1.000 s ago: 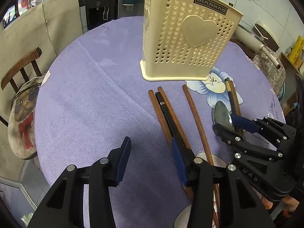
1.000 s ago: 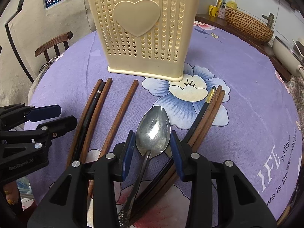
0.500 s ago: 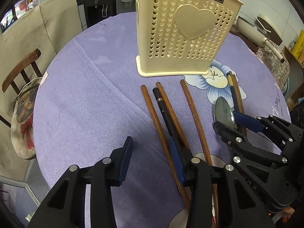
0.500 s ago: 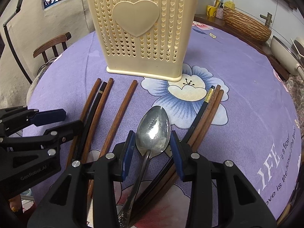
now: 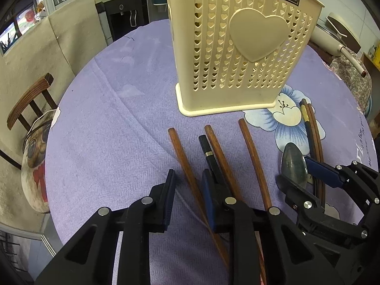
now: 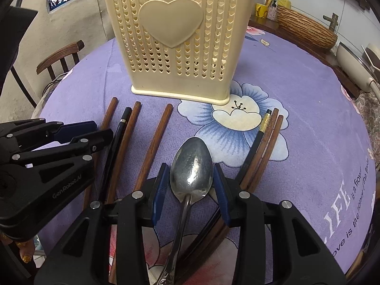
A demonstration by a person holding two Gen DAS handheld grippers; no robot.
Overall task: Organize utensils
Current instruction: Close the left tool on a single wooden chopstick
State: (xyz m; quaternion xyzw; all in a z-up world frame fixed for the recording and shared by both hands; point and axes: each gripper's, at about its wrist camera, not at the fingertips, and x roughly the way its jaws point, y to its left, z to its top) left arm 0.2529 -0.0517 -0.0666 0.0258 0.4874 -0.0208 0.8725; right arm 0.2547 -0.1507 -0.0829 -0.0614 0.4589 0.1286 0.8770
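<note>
the left claw (image 5: 187, 190) is closing around the leftmost brown chopstick (image 5: 182, 156) at lower centre, pads not yet touching. it should pinch that stick alone (the black chopstick (image 5: 209, 154) lies close). the right claw (image 6: 190, 190) stands open astride the spoon (image 6: 191, 166).

The utensil holder (image 6: 175, 40) stands upright on the tablecloth (image 6: 308, 99); before it lie chopsticks (image 6: 153, 147) at left, a spoon (image 6: 191, 166) in the middle (bowl toward the holder), more chopsticks (image 6: 263, 147) at right, a chair (image 6: 59, 58) behind-left
</note>
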